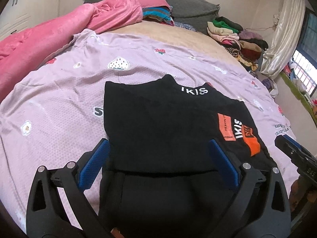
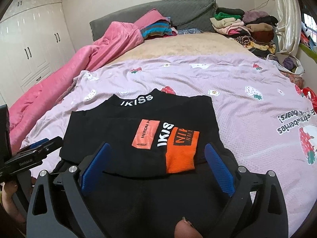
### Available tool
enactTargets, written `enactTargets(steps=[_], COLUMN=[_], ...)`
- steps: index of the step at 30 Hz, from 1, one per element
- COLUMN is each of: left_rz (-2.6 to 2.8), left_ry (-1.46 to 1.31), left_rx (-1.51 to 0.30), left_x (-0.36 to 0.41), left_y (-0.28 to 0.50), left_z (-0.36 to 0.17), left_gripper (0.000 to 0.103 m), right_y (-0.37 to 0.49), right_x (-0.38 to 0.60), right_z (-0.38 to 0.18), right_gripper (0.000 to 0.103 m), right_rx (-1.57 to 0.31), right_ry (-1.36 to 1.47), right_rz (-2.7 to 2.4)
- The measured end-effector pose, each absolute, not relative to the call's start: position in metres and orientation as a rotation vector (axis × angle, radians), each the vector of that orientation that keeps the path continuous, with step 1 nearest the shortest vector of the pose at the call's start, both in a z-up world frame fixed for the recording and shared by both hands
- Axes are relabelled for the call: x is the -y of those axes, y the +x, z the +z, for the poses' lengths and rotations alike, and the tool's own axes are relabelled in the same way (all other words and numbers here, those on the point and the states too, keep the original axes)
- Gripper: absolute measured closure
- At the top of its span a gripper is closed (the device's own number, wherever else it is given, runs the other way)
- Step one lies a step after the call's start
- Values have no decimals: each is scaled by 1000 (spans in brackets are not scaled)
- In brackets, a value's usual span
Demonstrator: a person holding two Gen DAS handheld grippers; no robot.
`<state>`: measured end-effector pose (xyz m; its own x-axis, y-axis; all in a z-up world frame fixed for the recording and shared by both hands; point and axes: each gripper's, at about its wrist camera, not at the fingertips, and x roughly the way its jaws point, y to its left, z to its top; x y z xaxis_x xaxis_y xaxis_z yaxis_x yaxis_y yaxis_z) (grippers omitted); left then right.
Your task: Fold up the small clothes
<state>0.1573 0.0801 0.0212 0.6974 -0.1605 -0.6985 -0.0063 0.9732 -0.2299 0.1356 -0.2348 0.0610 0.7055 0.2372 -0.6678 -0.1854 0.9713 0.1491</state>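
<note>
Both open grippers [image 1: 158, 154] [image 2: 156, 158] above garment [image 2: 138, 138]

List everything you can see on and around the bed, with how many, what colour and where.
black top: one, black with orange patches and white lettering, folded flat on the near part of the bed
bedspread: one, lilac with strawberry print, under the top
blanket: one, pink, bunched along the left side of the bed
headboard: one, grey, far end
clothes pile: one heap, mixed colours, far right corner
striped cloth: one, blue-striped, by the headboard
wardrobe: one, white, left wall
curtain: one, cream, right wall
left gripper: one, black with blue pads, open above the top's near edge
right gripper: one, same colours, open above the top
</note>
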Motion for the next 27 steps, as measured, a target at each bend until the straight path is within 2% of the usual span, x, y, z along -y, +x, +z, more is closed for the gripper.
enactTargets(steps=[27], left_rz=[-116], left_ry=[-210], left_rx=[-777], left_x=[-61], left_y=[92], left_z=[48], left_gripper=[10], right_y=[83], right_x=[260], right_z=[98], right_gripper=[7], right_rx=[-672], right_ry=[79], right_rz=[252])
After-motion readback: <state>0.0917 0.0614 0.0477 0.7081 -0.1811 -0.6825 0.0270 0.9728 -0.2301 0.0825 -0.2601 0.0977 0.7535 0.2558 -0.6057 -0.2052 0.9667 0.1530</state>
